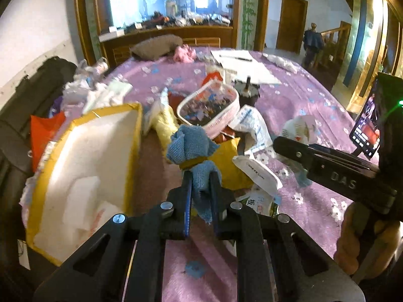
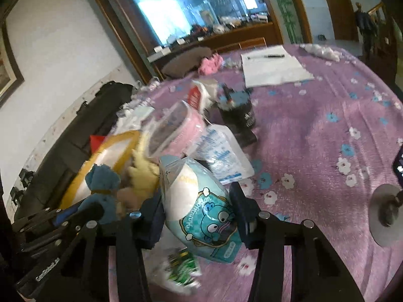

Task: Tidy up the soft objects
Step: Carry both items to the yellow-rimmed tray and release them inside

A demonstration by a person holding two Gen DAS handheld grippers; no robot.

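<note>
1. Between the left hand-held gripper [image 1: 200, 176] jaws, pinched tight, a blue cloth [image 1: 192, 147] stands up past the fingertips, clear of the worktop [image 1: 302, 100].
2. Beside it, the right hand-held gripper [image 2: 199, 201] clasps a pale blue packet [image 2: 201, 211] — long axis running forward.
3. Ahead-left lies the yellow-rimmed box [image 1: 83, 166] — probably the drop spot, nearer the left hand.

- Blue cloth [image 1: 192, 146]: a terry rag, bunched, with a yellow band around its middle; it stands up off the purple cover, its lower part pinched between 2 dark fingers.
- Pale blue packet [image 2: 201, 209]: soft and puffy, printed with a cartoon face and "Hangyodon"; it is tilted, raised between 2 dark pads.
</note>
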